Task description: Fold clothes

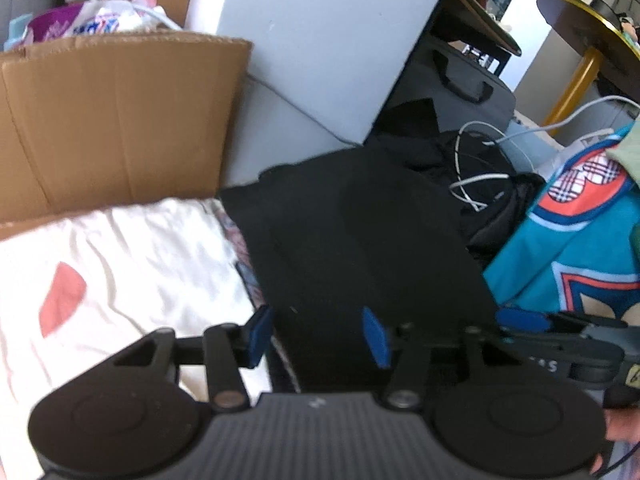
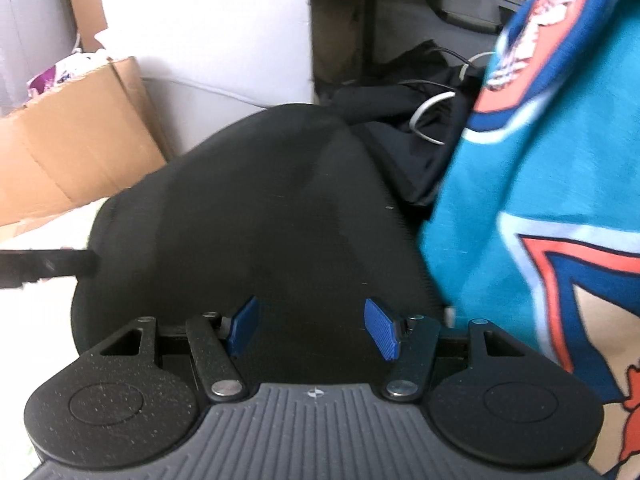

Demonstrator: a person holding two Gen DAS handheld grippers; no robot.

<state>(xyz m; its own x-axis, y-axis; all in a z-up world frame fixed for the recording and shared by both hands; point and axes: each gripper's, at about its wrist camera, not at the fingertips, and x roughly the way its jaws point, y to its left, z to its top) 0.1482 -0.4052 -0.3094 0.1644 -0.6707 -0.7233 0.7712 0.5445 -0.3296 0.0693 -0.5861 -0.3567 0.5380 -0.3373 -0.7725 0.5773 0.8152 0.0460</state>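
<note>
Cardboard box (image 1: 120, 120) holds plastic packets (image 1: 80, 24); both grippers' fingers (image 1: 256, 334) (image 2: 244, 326) gape over black garment (image 1: 360, 240).

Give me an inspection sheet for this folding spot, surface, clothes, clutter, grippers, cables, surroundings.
Surface: white sheet with a pink patch, creased.
Job's things: black garment lying flat and folded; teal jersey beside it on the right, unfolded.
Clutter: cardboard box of packets at the left; dark heap behind the black garment.
Grippers: left gripper open, nothing between the pads; right gripper open over the black garment, holding nothing.
Cables: white cable looped across the dark heap.
Surroundings: grey wall panel, dark bag with handles, gold-legged table at the far right.
</note>
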